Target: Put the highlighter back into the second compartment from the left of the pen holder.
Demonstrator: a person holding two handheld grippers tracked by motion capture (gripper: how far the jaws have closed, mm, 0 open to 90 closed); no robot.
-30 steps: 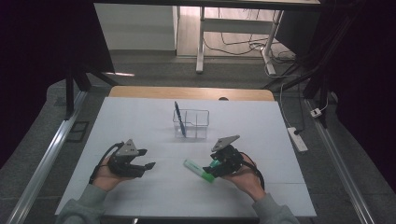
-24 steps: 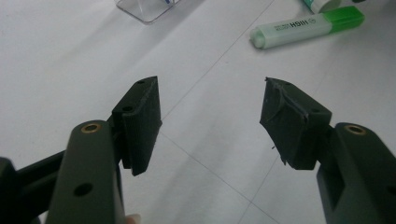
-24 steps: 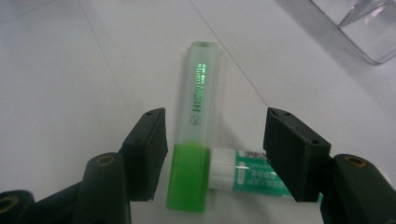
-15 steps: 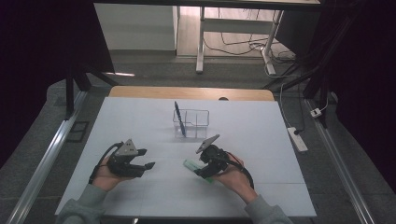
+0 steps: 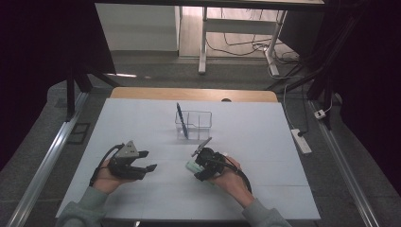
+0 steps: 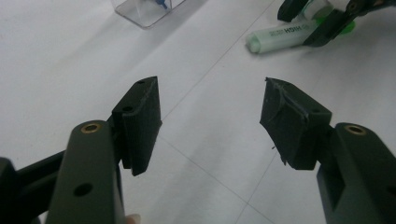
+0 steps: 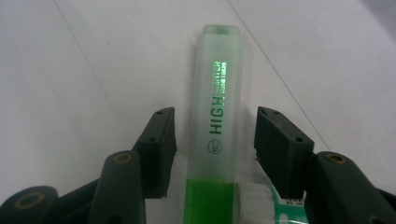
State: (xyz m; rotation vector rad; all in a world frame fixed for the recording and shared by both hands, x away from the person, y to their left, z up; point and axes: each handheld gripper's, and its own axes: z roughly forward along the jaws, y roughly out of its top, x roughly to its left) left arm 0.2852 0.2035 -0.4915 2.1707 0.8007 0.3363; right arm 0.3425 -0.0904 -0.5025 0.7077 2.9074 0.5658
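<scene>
Moving left across the surface (image 5: 265, 123), the right tool (image 7: 215, 140) now straddles the green highlighter (image 7: 215, 112) lying flat there, jaws just closing but not yet touching, while the left tool (image 6: 210, 112) waits open and empty.

White table (image 5: 265, 142): my left gripper (image 5: 150, 161) rests low at the near left, jaws apart with nothing between them. My right gripper (image 5: 197, 166) sits at near centre over a pale green highlighter (image 5: 191, 166) lying flat, its jaws just closing around it. Clear plastic box (image 5: 201, 123) stands beyond, a blue pen (image 5: 181, 120) leaning upright inside.
</scene>
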